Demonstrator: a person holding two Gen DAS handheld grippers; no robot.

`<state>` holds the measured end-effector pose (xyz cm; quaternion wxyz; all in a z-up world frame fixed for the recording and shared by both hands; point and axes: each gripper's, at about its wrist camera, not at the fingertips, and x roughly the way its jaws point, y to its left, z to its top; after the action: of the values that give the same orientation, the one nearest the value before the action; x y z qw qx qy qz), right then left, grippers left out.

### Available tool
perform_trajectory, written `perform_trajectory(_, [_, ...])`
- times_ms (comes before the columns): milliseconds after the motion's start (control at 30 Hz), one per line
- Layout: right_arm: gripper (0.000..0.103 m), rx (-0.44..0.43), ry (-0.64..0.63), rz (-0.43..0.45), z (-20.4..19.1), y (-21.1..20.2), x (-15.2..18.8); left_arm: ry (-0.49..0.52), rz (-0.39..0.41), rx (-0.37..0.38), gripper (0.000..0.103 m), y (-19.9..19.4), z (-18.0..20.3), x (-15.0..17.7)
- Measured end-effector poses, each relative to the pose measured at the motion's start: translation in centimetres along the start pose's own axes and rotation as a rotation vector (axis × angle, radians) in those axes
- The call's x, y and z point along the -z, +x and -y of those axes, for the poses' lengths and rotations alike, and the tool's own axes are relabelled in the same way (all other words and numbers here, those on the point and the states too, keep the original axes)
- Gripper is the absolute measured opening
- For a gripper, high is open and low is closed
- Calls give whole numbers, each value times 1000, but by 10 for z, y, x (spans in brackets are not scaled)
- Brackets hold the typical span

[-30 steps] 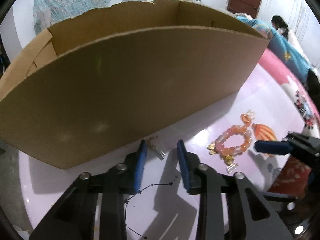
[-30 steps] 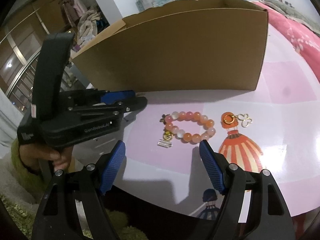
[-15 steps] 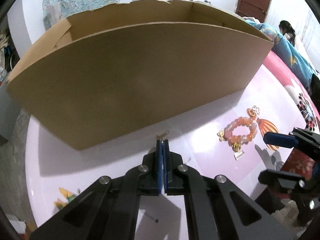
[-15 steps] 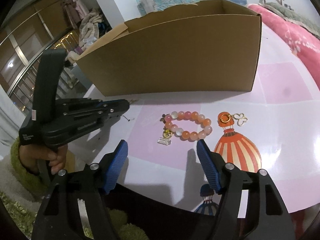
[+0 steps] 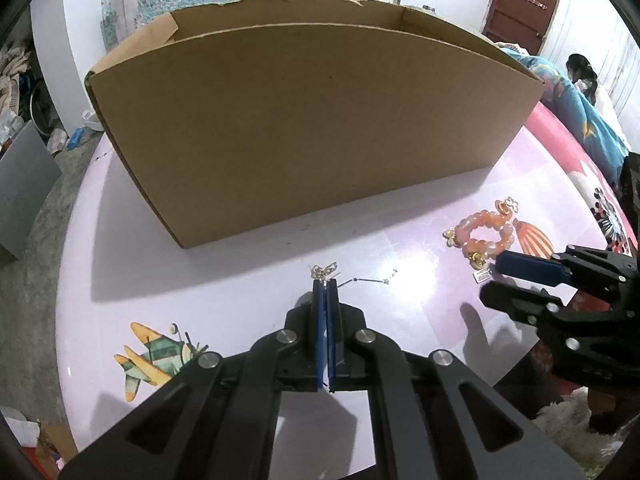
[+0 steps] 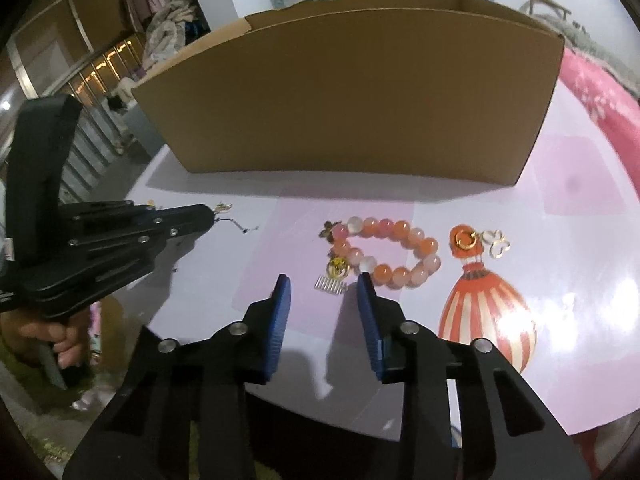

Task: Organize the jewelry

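My left gripper (image 5: 325, 283) is shut on a thin gold chain necklace (image 5: 325, 270), whose dark strand (image 5: 370, 279) trails to the right; it is held in front of the open cardboard box (image 5: 304, 128). In the right wrist view the left gripper (image 6: 208, 213) shows at the left with the necklace (image 6: 224, 209) at its tip. My right gripper (image 6: 323, 281) is open and empty, just short of a pink and orange bead bracelet (image 6: 386, 251) with a gold charm and a small tag (image 6: 330, 284). A gold ring and butterfly charm (image 6: 480, 240) lie right of the bracelet.
The round pink table (image 6: 580, 200) has printed pictures: an orange balloon (image 6: 486, 312) and an aeroplane (image 5: 156, 356). The box (image 6: 352, 92) stands across the far half. A person sits by a bed at the far right (image 5: 580, 76).
My left gripper has closed on the necklace and drawn it back from the box. My right gripper has narrowed its opening and moved closer to the bracelet's tag.
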<state>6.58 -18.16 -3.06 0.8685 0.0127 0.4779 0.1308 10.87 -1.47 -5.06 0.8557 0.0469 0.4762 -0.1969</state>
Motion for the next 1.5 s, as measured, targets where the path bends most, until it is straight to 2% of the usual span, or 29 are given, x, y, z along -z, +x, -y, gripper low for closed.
perform_trajectory(300, [19,141,-73,13,-18,11,-5,2,4,10,1,-2,-5,1])
perform_trajectory(333, [15,150,-74,13,-19,11,-6,2,4,9,1,-1,-5,1])
perform_trajectory(833, [12,119,-33,22,-2,-5,0,5,20,9,1,-3,-6,-1])
perform_trajectory(1100, [12,105,-47,87,5,-36,3,38,61,47,1,-28,-3,0])
perform_trajectory(1300, [12,107,-90,174,-1,-60,-6,71,163,94,1,-70,2,-12])
perform_trajectory(1500, [12,99,-159,337,-1,-87,-46,124,324,125,1,-116,4,-50])
